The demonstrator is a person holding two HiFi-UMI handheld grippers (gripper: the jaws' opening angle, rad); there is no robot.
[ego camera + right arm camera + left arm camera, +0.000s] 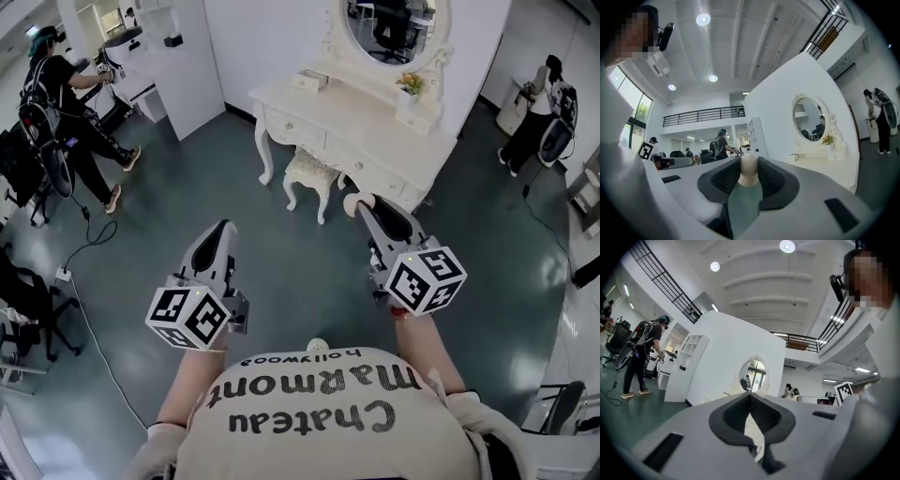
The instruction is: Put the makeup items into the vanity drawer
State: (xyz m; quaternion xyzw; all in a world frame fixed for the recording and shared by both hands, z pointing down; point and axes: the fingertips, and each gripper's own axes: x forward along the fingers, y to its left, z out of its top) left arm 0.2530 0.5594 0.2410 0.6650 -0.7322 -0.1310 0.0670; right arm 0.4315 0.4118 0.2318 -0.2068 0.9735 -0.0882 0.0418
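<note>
Nearest the camera is the person's pale printed shirt (314,412), with both arms reaching forward from it over the dark green floor (281,253). The left hand-held gripper (223,229) is held above the floor with its jaws closed tip to tip and nothing between them, as its own view shows. The right hand-held gripper (364,208) is held a little further forward and is clamped on a small beige makeup item (749,172) with a rounded end, which sits between the dark ribbed pads (771,180) and pokes out past the tips; in the head view it shows as a pale knob (352,202) at the gripper's front, in the air and well short of the furniture. Beyond the grippers a white cushioned stool (309,172) stands tucked against the white vanity (281,97), whose drawer fronts (294,128) look closed. On the tabletop are a small box (310,80) and a little flower pot (410,87), below an oval mirror (394,28). Farther off, one person (58,98) stands at a white counter on the left and another person (546,111) stands at the right edge.
</note>
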